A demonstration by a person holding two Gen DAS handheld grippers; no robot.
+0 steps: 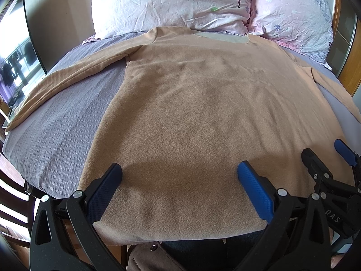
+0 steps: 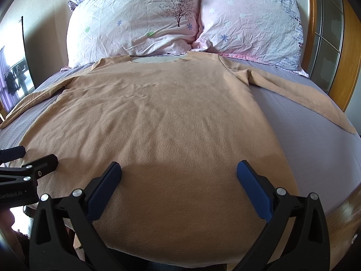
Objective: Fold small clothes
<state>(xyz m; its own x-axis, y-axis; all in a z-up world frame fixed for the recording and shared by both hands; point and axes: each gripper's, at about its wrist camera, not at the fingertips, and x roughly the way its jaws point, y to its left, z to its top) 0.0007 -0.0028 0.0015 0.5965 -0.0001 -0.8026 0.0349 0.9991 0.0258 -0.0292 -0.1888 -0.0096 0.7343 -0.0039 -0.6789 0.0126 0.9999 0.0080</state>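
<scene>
A tan long-sleeved fleece top point(image 1: 191, 103) lies flat on the bed, collar toward the pillows, both sleeves spread outward; it also shows in the right wrist view point(image 2: 162, 122). My left gripper point(image 1: 179, 176) is open above the hem, left of centre. My right gripper point(image 2: 179, 176) is open above the hem, right of centre. Neither holds anything. The right gripper's fingers point(image 1: 343, 151) show at the right edge of the left wrist view, and the left gripper's fingers point(image 2: 48, 161) show at the left edge of the right wrist view.
The bed has a grey-purple textured cover point(image 1: 58, 124) point(image 2: 311, 140). Two pink floral pillows point(image 2: 140, 22) point(image 2: 250, 20) lie at the head. A wooden headboard point(image 2: 320, 22) stands at the right, a window point(image 1: 15, 72) at the left.
</scene>
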